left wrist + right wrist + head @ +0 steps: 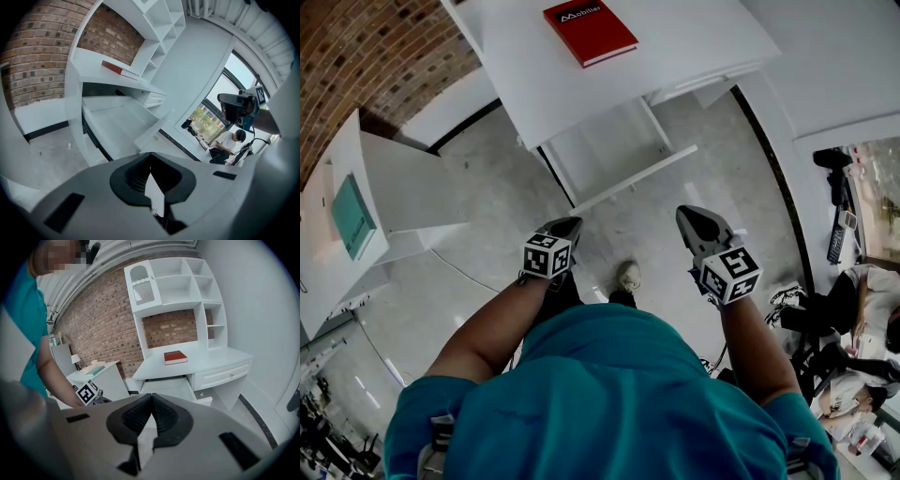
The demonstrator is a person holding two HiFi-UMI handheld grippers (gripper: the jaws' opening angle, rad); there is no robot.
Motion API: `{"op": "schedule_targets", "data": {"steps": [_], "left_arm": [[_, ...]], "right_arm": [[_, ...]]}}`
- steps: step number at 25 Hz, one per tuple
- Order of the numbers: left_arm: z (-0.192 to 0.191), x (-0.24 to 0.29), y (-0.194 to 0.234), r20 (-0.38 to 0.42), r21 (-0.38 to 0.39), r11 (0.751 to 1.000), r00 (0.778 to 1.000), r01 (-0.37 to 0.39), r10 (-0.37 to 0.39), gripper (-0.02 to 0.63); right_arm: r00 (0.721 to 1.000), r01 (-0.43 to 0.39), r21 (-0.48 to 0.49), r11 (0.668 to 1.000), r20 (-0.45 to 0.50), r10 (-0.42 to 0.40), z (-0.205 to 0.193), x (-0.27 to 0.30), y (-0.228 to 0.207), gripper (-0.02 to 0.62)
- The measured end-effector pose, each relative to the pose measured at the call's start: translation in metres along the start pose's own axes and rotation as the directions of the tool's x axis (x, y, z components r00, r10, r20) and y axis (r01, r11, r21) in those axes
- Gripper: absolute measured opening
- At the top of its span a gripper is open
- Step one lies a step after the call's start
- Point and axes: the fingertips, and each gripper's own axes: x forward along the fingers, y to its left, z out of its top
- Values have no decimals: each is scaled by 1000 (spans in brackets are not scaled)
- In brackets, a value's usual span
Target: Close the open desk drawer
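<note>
Head view: the drawer [614,155] stands pulled out under the white bench [694,47] at my twelve o'clock, its front panel well apart from both tongs. My left tongs [568,223] sit at about seven o'clock of that panel and my right tongs [692,214] at five o'clock, both low over the floor. A red book [590,31] lies on the bench top (no part of this job).

Left gripper view: the jaws are pressed together with nothing between them. The drawer shows at ten o'clock, open and bare inside.

Right gripper view: these jaws are likewise together and empty, and the drawer is dead ahead at twelve, below the book.

I judge the closing not yet begun. With the tongs shut as they are, I'd set their tips flat on the front panel, one toward each end, and push straight along the runners so it cannot skew.
</note>
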Motion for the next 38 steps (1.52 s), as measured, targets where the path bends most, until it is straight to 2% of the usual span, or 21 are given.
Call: {"op": "schedule_targets", "data": {"steps": [18,38], "left_arm": [[35,8,38,51,-38,997,997,-63,65,15],[73,19,74,112,-32,990,984,-135,138,15]], "right_arm": [[1000,1,5,1000,-16,-1,1,13,-6,21],[1000,6,9,1000,-17,-6,-1,19,-10,21]]}}
